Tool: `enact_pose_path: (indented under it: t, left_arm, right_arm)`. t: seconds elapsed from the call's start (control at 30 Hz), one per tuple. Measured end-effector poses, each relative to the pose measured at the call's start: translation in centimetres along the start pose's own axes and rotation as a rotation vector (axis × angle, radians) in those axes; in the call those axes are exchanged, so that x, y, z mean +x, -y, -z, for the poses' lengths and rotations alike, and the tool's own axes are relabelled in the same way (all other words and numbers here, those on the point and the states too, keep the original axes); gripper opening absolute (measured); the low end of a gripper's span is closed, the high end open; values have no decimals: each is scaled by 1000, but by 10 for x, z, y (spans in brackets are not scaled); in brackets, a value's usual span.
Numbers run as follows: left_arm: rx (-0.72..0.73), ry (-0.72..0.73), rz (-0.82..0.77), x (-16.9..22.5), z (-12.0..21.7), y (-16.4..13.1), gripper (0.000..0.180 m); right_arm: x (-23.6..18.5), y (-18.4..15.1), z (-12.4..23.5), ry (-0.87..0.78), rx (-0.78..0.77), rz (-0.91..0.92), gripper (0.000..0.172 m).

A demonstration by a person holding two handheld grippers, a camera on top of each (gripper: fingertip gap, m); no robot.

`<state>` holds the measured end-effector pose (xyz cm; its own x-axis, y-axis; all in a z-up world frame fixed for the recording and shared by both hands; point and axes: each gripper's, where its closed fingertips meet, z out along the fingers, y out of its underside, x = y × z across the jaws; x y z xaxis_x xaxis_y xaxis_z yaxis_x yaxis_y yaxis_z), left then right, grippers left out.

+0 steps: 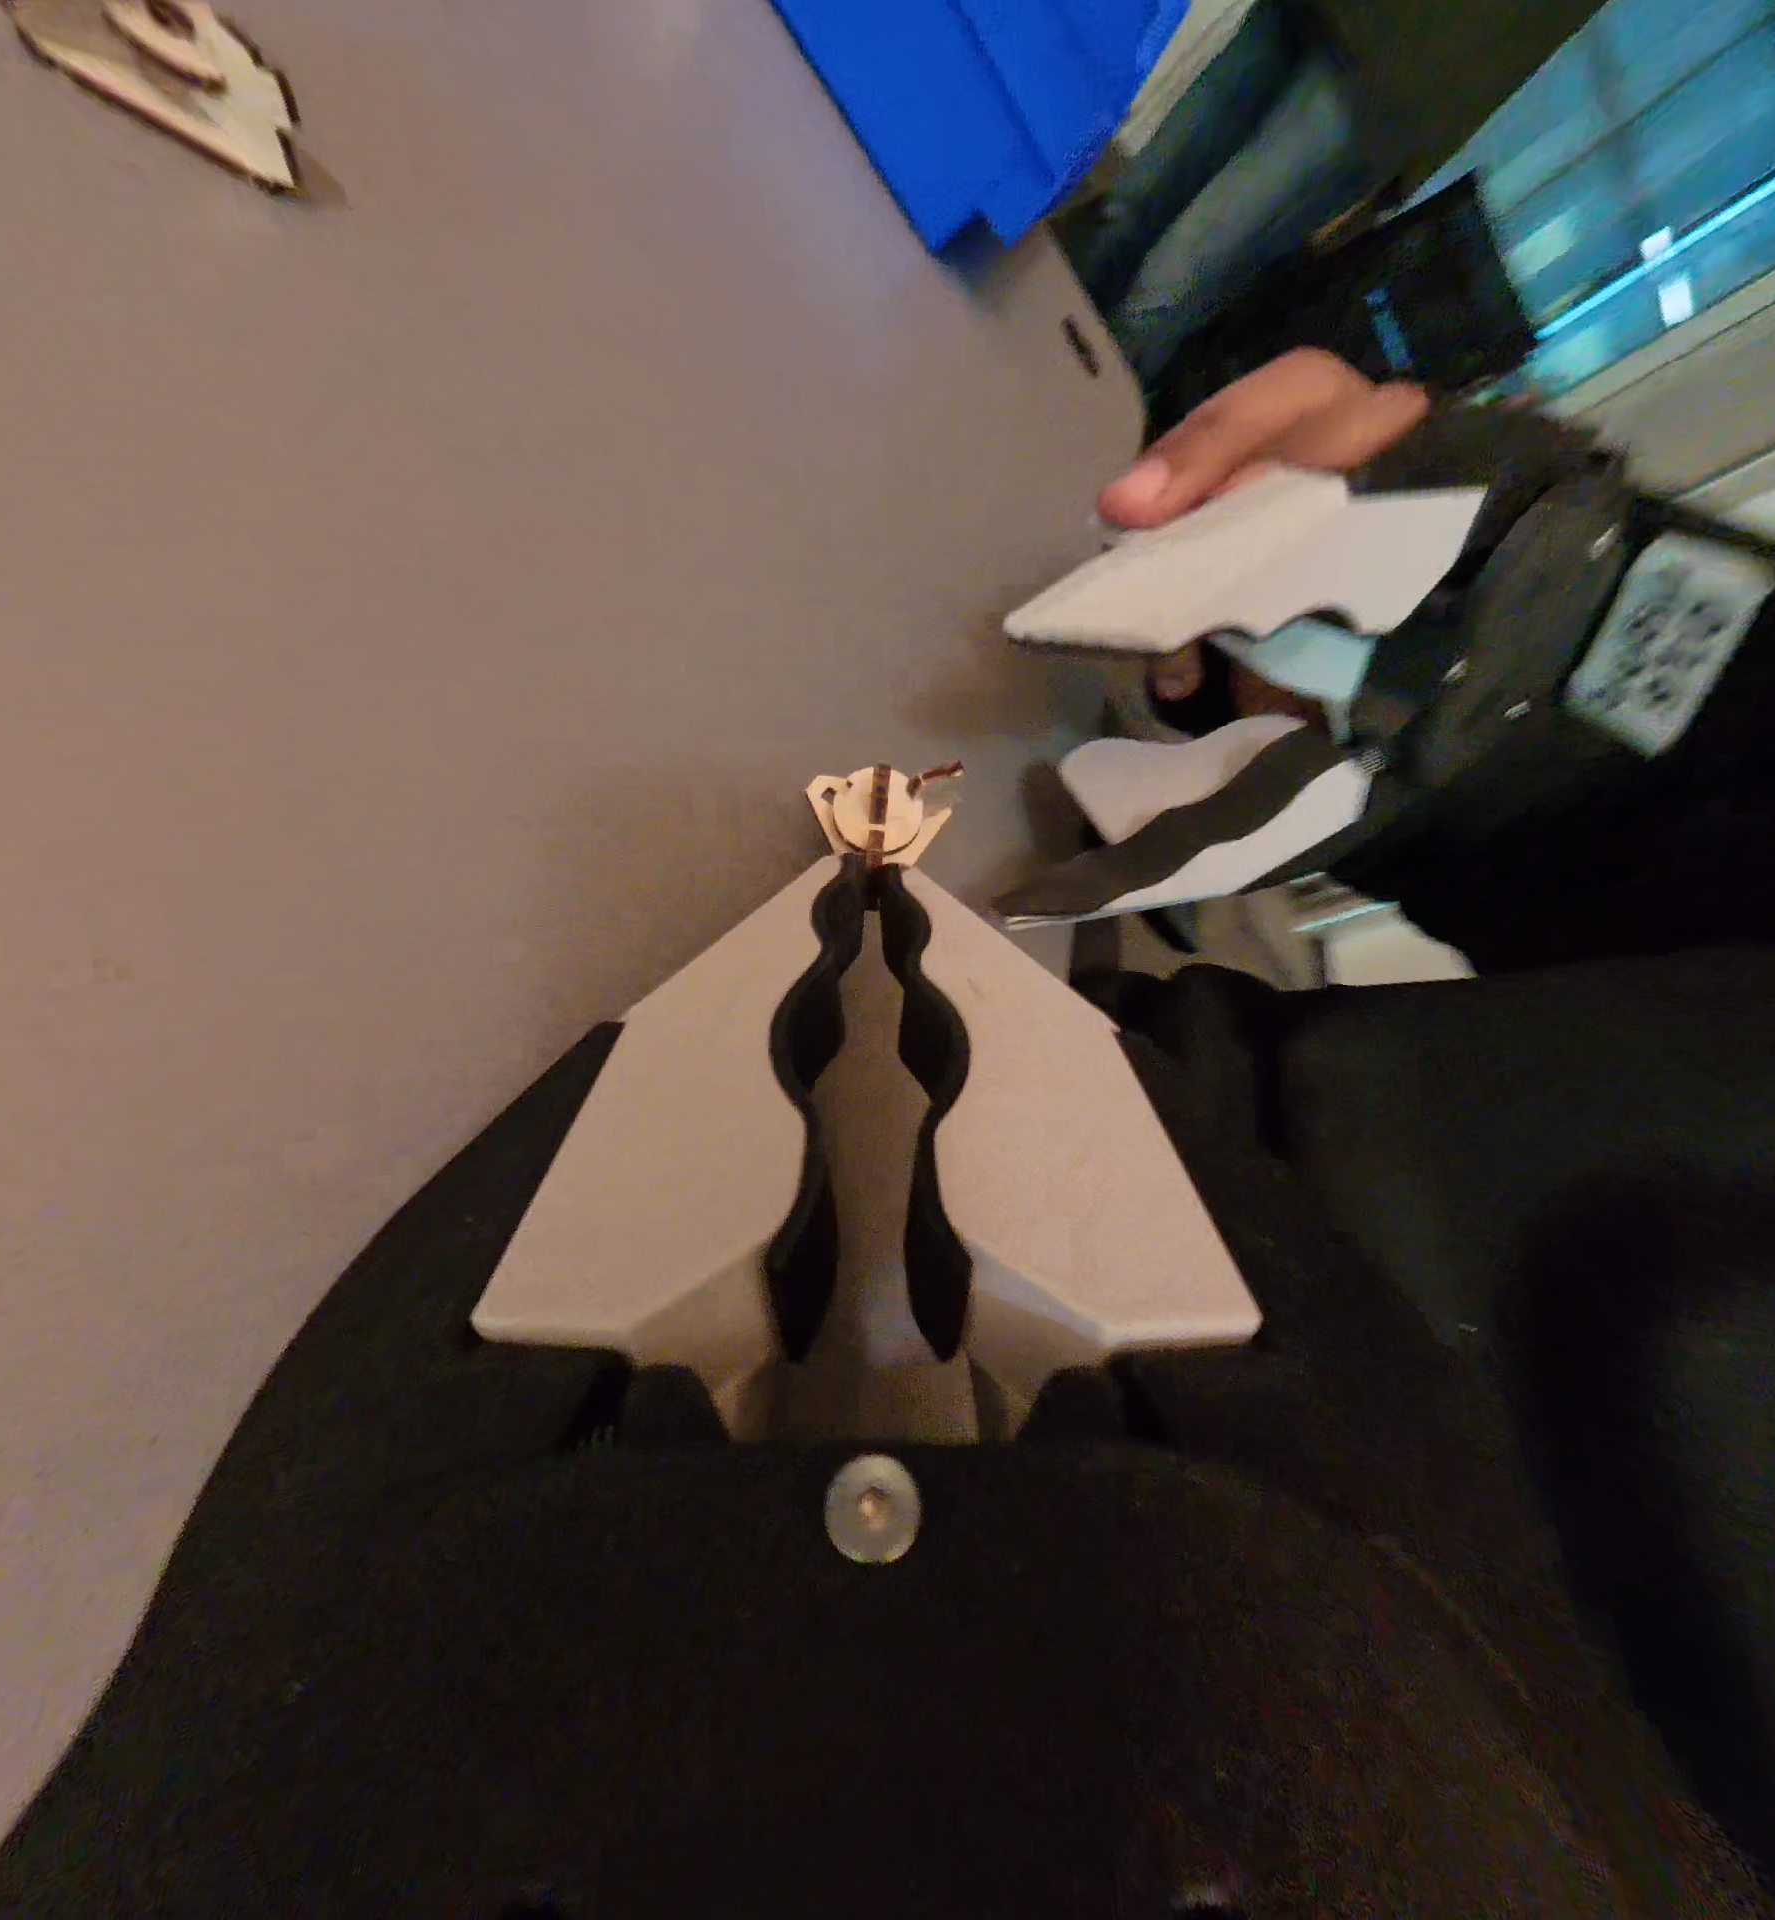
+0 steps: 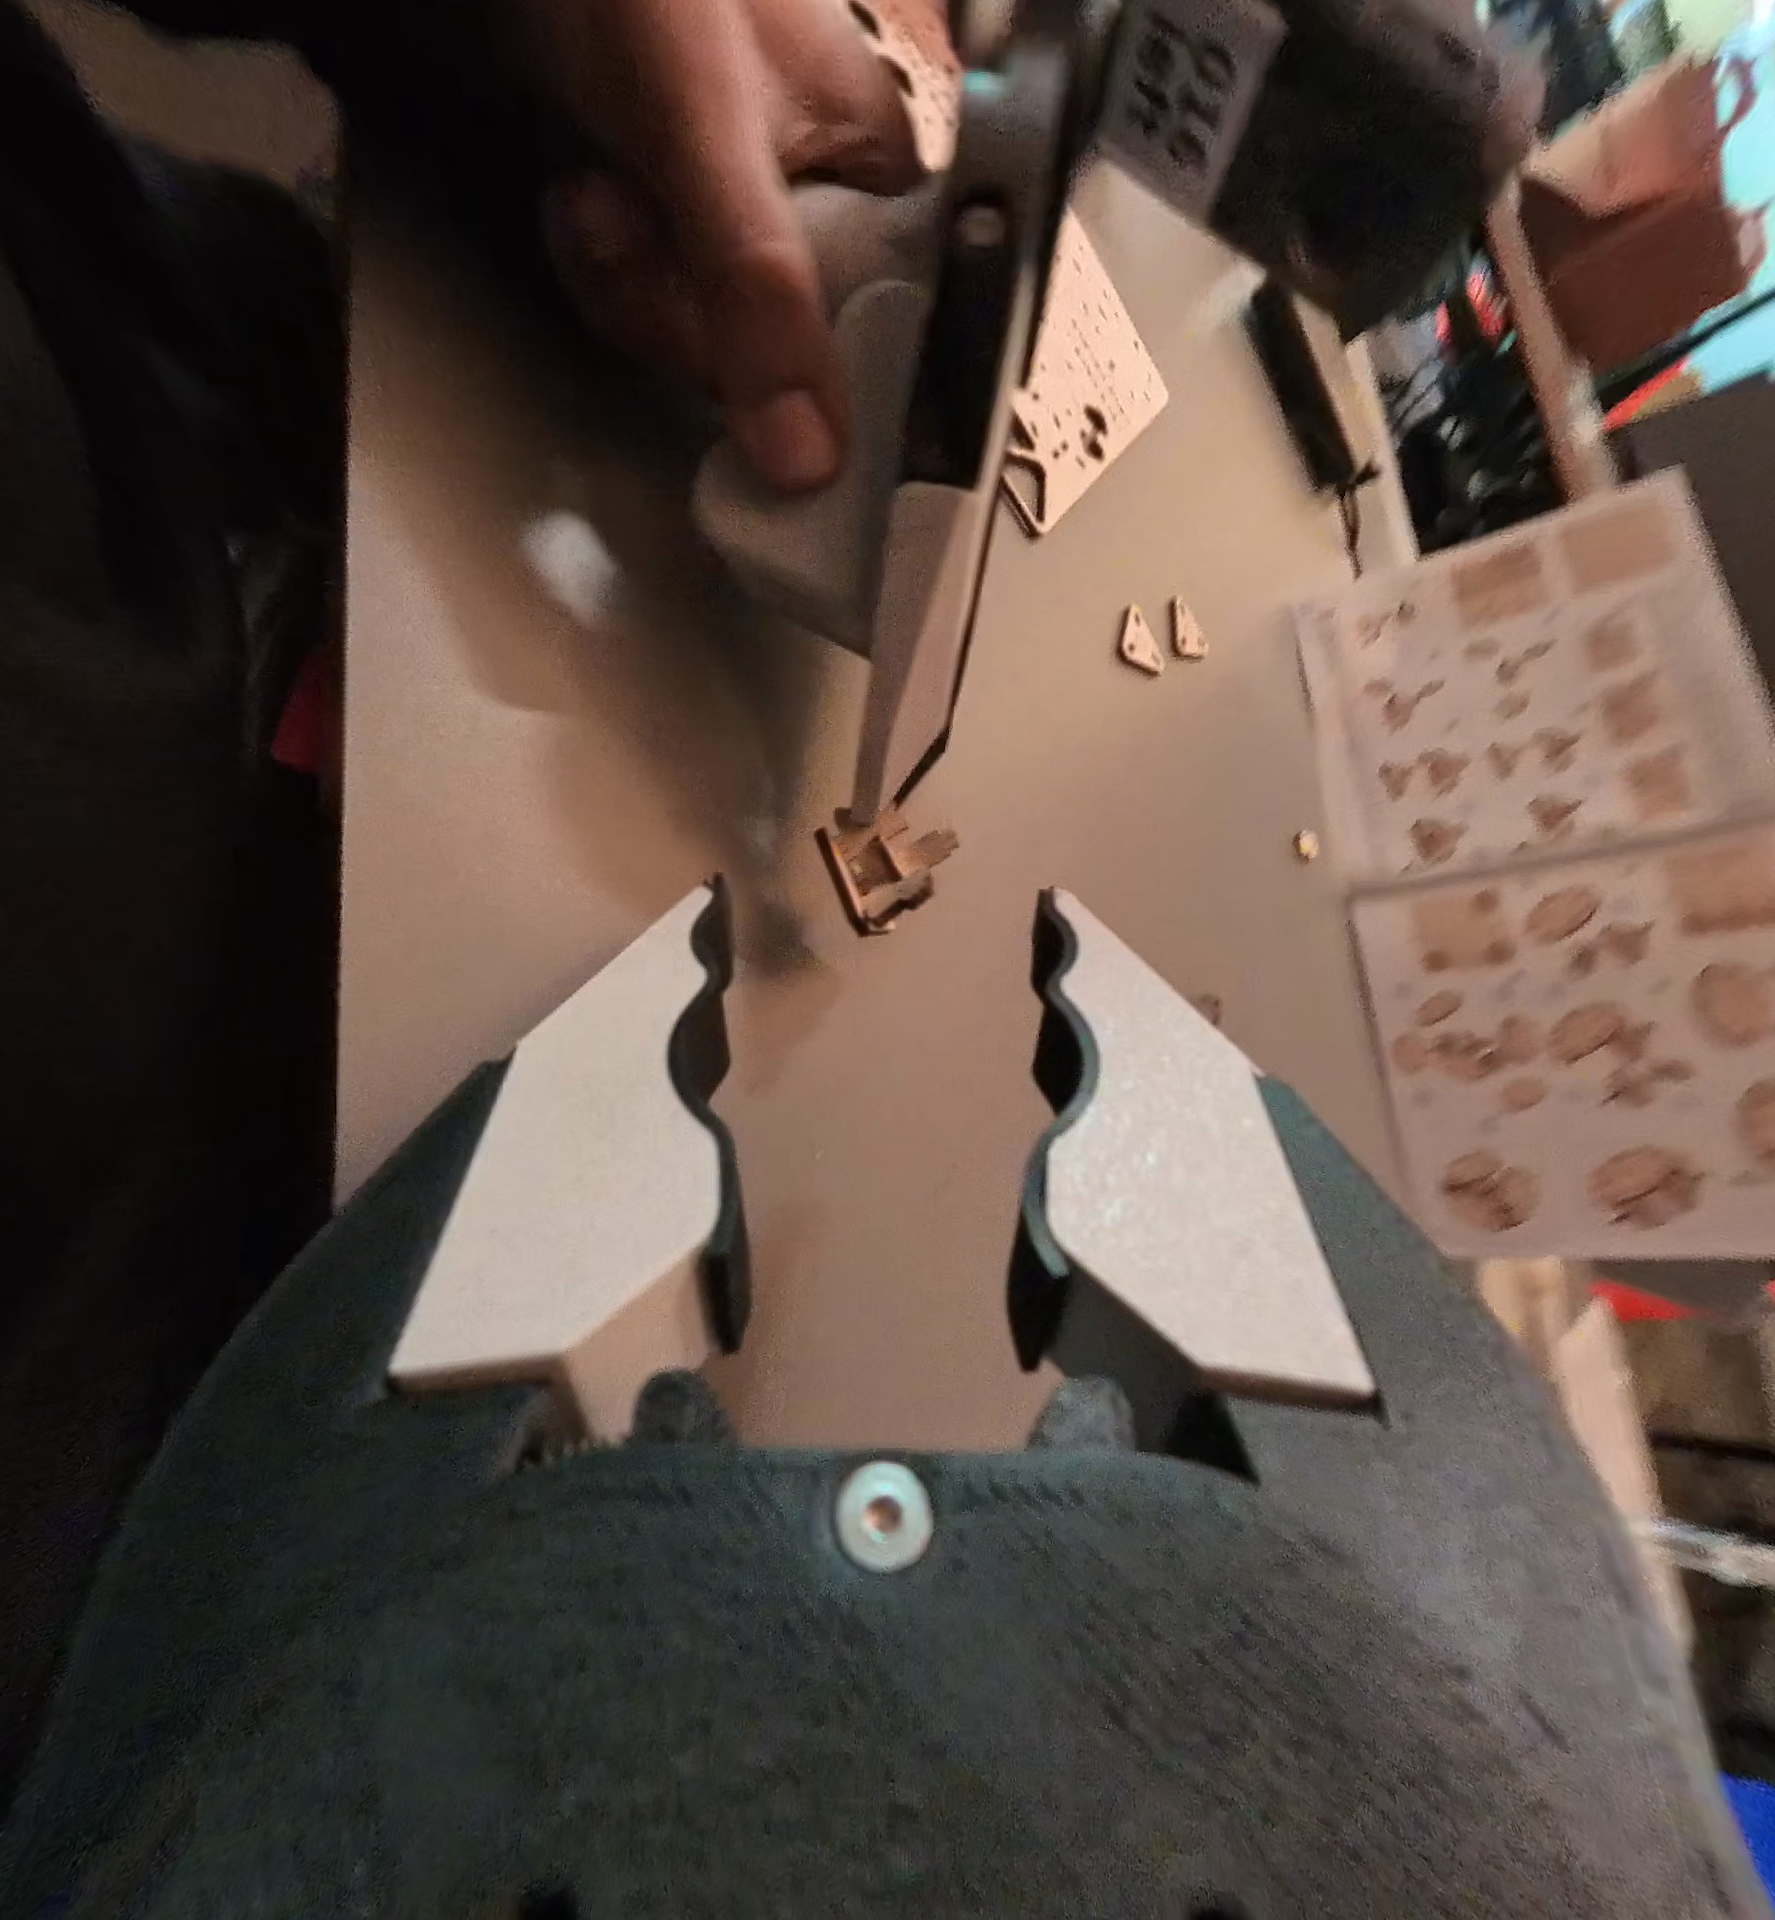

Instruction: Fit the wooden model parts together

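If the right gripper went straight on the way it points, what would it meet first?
Probably the small wooden assembly pinched in the left gripper, just ahead of the right gripper and its open jaws; depth is unclear.

The wooden assembly (image 1: 878,821) is small and pale, with a round disc, dark laser-cut edges and a projecting tab. It is pinched at its lower edge between the left gripper's (image 1: 867,883) fingertips, above the grey table (image 1: 447,520). The right gripper (image 2: 878,904) stands spread wide just beside it, apart.
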<state>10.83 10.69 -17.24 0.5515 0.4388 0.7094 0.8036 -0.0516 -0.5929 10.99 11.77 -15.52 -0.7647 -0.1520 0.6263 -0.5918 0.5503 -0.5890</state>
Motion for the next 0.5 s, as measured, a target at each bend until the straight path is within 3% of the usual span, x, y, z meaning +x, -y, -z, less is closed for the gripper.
enact_pose_path:
  t: [0.1,0.27,0.33,0.5]
  left_arm:
    - [-3,-113,78,8,3,0,3]
    - [-32,-192,106,16,5,-4,3]
    - [-44,-211,112,18,4,-6,3]
    - [1,-287,119,24,11,2,10]
  right_arm:
    - [-8,0,-5,8,4,113,53]
    - [-6,8,-6,52,89,53,40]
    - [-5,12,-6,59,113,51,22]
    - [5,18,-4,46,136,5,21]
